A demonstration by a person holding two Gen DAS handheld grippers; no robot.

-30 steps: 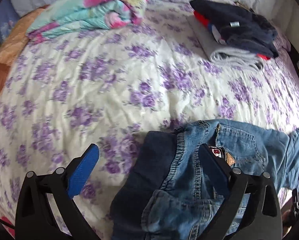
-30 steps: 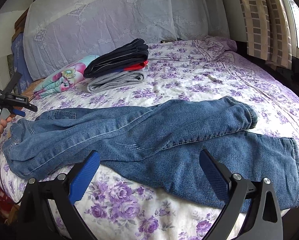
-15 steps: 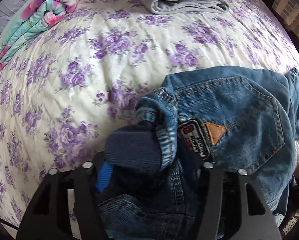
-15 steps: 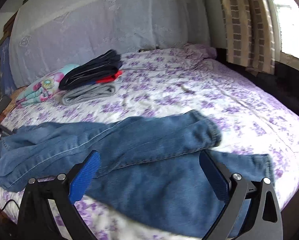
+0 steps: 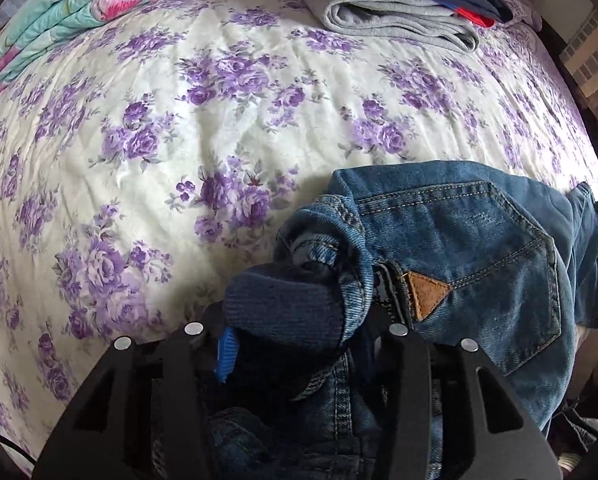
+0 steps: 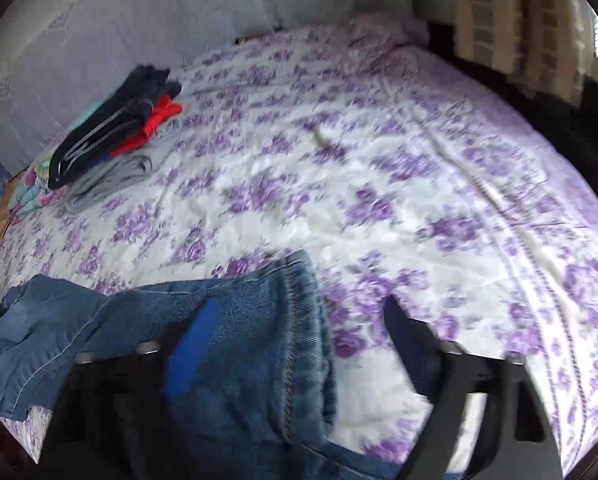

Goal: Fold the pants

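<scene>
Two grippers are on the one pair of jeans. The left gripper has just closed in and now pinches a thick wad of waistband, with dark knitted fabric bulging between its fingers. The right gripper has just been closing too, but in its blurred view the jaws stand apart. The leg hem lies between them and across one finger, and I see no pad pressing on it.

The jeans stretch along the near edge of the bed, on the flowered sheet, well apart from the folded stack of clothes and the rolled blanket at the far side.

Denim like this looks heavy and limp. It should sag between two holds yet keep a crease. Stitched seams give the firmest bite, so I'd take waistband and hem, not a single loose layer.
</scene>
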